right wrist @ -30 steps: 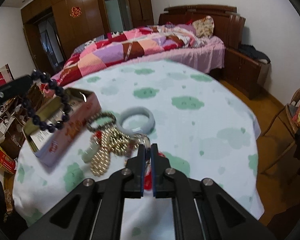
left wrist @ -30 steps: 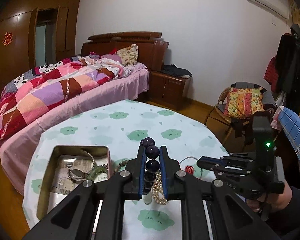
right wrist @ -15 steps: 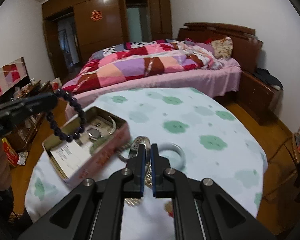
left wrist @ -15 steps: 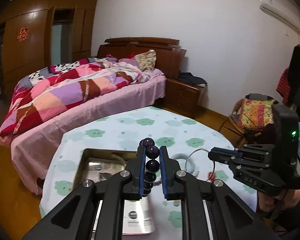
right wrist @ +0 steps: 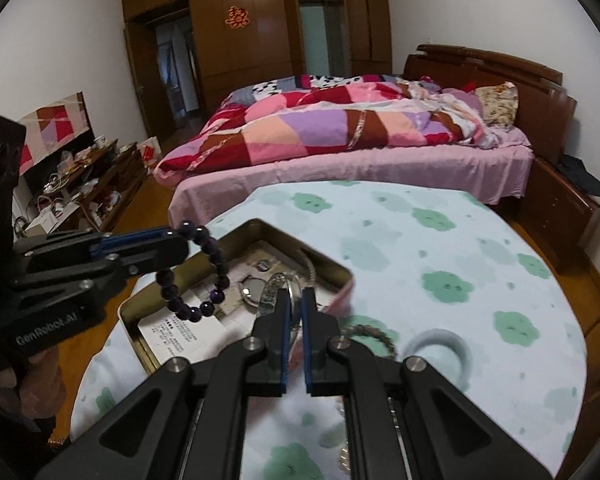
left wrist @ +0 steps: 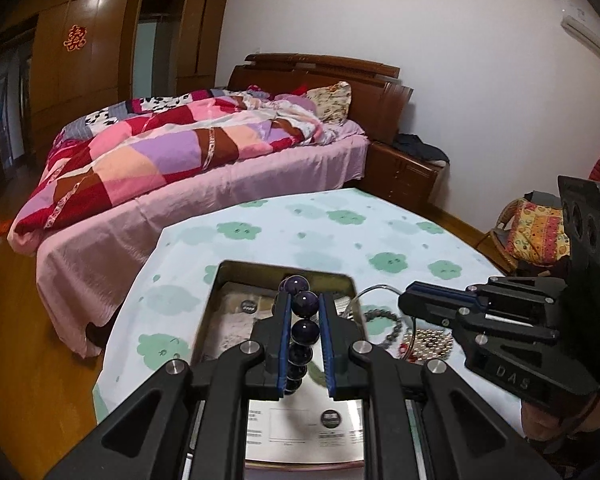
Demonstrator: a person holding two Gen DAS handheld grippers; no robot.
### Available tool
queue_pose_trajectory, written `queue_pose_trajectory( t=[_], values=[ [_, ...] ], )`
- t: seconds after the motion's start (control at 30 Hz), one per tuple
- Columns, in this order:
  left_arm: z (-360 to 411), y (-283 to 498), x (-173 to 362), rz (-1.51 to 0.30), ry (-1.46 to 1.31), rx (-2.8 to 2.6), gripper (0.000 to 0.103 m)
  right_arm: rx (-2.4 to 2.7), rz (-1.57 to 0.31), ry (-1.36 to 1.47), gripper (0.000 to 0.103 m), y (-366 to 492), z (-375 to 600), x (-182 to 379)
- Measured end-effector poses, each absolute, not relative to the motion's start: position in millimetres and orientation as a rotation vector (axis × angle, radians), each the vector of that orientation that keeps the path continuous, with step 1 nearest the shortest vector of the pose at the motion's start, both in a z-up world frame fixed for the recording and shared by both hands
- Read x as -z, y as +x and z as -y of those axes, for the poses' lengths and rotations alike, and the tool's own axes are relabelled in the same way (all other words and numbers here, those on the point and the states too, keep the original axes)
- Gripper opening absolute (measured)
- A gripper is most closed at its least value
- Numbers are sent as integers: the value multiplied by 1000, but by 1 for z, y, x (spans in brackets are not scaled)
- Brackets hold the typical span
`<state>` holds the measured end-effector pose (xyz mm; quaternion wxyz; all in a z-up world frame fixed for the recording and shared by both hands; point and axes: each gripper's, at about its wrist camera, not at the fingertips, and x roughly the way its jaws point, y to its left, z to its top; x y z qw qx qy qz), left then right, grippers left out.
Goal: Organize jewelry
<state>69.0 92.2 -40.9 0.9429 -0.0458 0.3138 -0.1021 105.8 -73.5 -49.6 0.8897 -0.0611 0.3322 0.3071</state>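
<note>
Your left claw (left wrist: 304,308) is clamped on a dark purple bead bracelet (left wrist: 301,330) — the beads run up between the blue pads, two of them poking past the fingertips. From the right wrist view the bracelet (right wrist: 204,272) hangs as a loop from the claw tips, above the open metal tin (right wrist: 140,340) and clear of the papers and watch (right wrist: 250,290) inside. The tin (left wrist: 216,300) sits on the cloud-patterned counter (left wrist: 340,224), directly below your left claw.

Your right claw (right wrist: 294,304) is nearly closed, pinching a thin metal ring (right wrist: 288,286) at the tin's right edge. Just right of the tin lie a brown beaded bracelet (right wrist: 370,334) and a pale jade bangle (right wrist: 440,346) — both on the counter (right wrist: 440,240), apart from either claw.
</note>
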Motion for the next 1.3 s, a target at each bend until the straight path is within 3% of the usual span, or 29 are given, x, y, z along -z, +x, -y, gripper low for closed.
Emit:
queue_pose_trajectory(
  t=[0.7,0.73,0.8,0.9,1.3],
  values=[
    [-114,95,76,-705,-124,129,15,-622,-790,-118,10,121,54,83],
    [-114,95,76,-707,-124,126,18,-627,-795,-111,11,121,54,83],
    [-114,96,76,-710,-125,108,45,-618,-797,-109,22,122,56,83],
    [-118,91,72,-681,-142,85,65,-610,-796,-107,25,120,58,83],
    [-72,73,66,-674,-74,140,67,-533,-754,-93,37,97,100,76]
  ],
)
